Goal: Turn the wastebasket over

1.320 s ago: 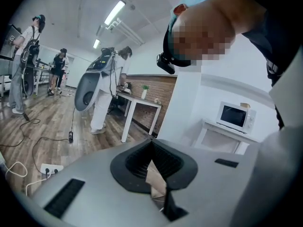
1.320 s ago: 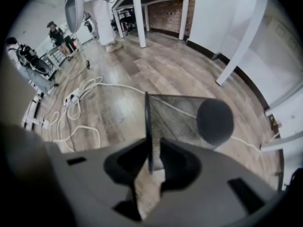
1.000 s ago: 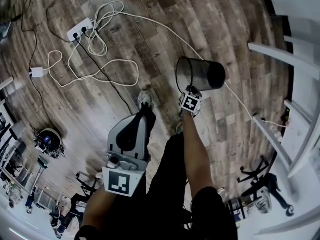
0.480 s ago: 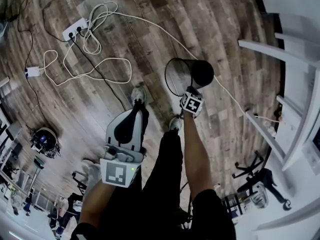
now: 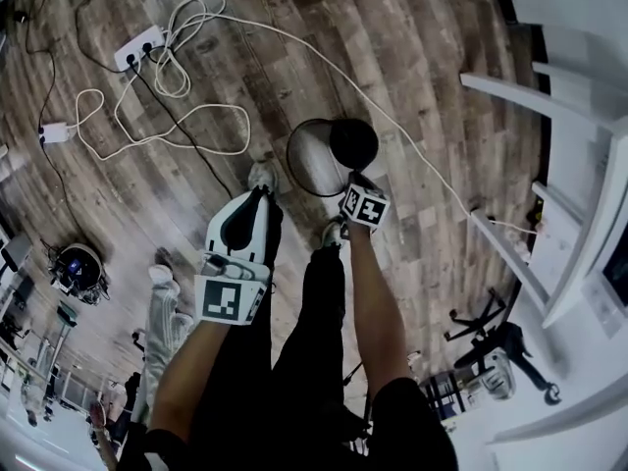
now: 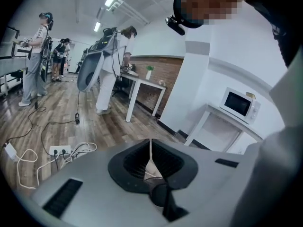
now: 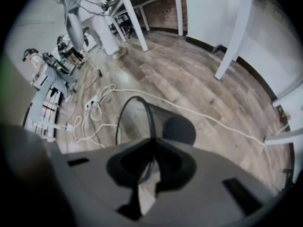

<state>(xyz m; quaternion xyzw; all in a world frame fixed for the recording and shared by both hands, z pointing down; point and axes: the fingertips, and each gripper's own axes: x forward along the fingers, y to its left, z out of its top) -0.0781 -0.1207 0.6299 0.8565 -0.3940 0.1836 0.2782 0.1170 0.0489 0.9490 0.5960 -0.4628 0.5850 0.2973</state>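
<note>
The dark mesh wastebasket (image 5: 316, 157) is held tipped sideways, its rim clamped in the right tool (image 5: 352, 181), whose jaws have just been closing.

A white power strip (image 5: 137, 47) with looping white cables (image 5: 186, 37) lies on the wooden floor (image 5: 422, 57) at upper left, white table legs (image 5: 520, 94) at right.
</note>
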